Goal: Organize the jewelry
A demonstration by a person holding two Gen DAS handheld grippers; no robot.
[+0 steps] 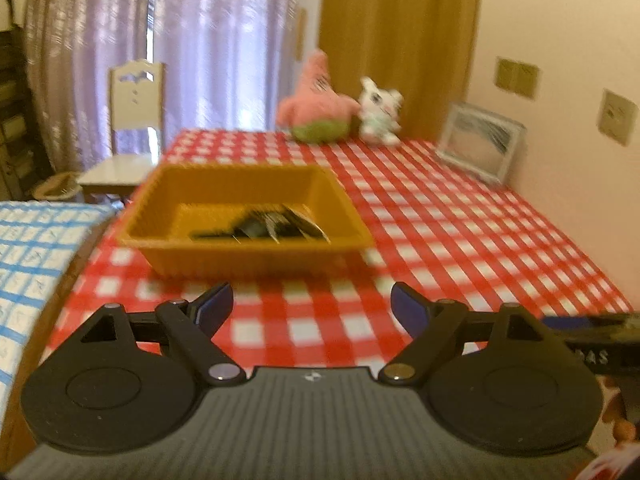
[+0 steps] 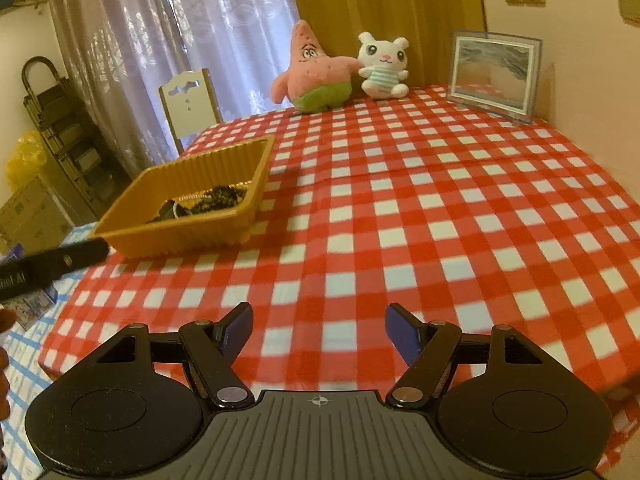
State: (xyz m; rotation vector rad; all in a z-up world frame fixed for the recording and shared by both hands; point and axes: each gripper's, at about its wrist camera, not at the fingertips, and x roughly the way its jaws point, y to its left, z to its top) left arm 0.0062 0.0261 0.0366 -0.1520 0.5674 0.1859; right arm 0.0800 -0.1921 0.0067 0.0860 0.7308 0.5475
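Nearest in each wrist view, both tools are seen released. The left gripper [image 1: 312, 304] is held with its jaws spread wide and nothing between them, only checked cloth showing in the gap, a little short of the near wall of the orange tray [image 1: 248, 260]. The right gripper [image 2: 319, 330] is likewise parted and empty, held over bare cloth to the right of the tray and further back from it. No jewelry is carried by either tool.

Beyond the grippers, the red-and-white tablecloth [image 2: 440, 208] around the tray is seen bare; no loose piece can be made out on it in either view, though small items could be lost in the blur of the left view.

The jewelry [image 2: 204, 200] is found inside the tray, gathered as a dark tangle with a pale chain-like strand, lying toward the tray's near right part. Individual pieces cannot be told apart.

From this it is judged that the collecting is largely or wholly done: everything visible has been placed in the tray. Whether sorting within the tray remains cannot be told.

Furthest off, behind the tray at the table's far edge, a pink star plush [image 2: 316, 76], a white bunny plush [image 2: 382, 66] and a framed picture [image 2: 496, 74] are seen untouched.
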